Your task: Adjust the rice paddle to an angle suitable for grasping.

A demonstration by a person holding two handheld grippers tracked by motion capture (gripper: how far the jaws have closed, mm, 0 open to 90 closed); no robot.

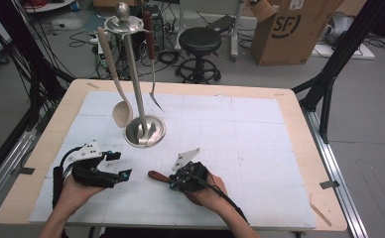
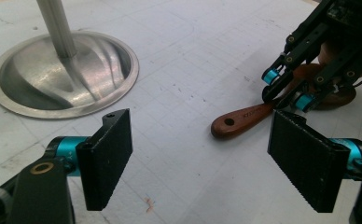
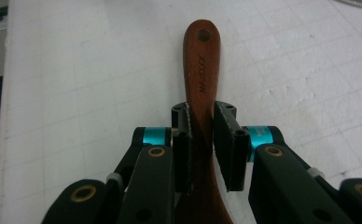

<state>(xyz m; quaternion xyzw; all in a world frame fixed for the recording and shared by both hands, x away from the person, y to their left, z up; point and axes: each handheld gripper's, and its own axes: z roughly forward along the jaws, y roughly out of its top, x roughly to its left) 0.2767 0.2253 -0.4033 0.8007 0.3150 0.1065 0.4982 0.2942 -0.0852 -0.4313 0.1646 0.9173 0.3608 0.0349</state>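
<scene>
Near the worktop's front edge, the right gripper [image 3: 201,140] has its jaws clenched on the wooden handle [image 3: 202,70], ready to lift, while the left gripper [image 2: 207,163] waits, jaws released.

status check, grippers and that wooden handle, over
Right gripper shut on wooden handle, flat on the mat. Left gripper open, empty, beside the stand base. Nothing in the way.

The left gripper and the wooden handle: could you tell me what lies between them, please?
Nothing: in the left gripper view, only bare white mat separates the left gripper from the wooden handle.
</scene>
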